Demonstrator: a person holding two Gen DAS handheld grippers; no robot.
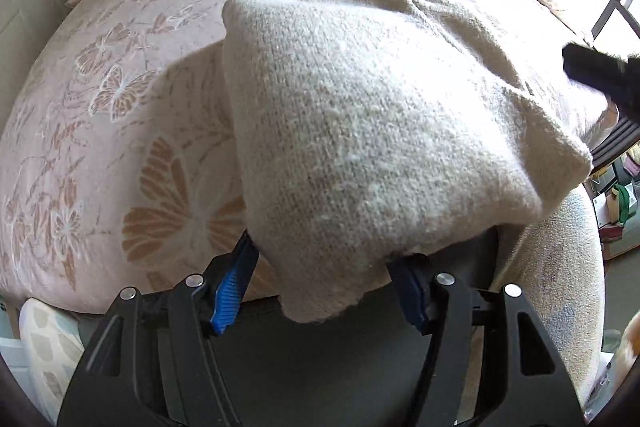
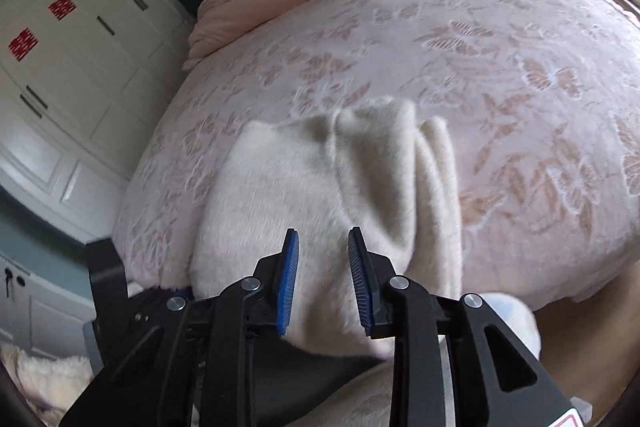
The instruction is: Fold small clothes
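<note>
Our left tool (image 1: 320,279) gapes wide under the draped cream knitted garment (image 1: 380,131); our right tool (image 2: 323,279) hovers part-open, empty, above the pink butterfly-patterned bed (image 2: 500,75).

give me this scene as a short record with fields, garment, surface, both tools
garment: cream knit piece, bunched, lying on the bed and overhanging its near edge
surface: pink bedspread with butterfly pattern
left tool: fingers spread wide, near edge of knit draped between them, no clamp visible
right tool: fingers apart, over the knit, gripping nothing
background: white wardrobe with red stickers
</note>
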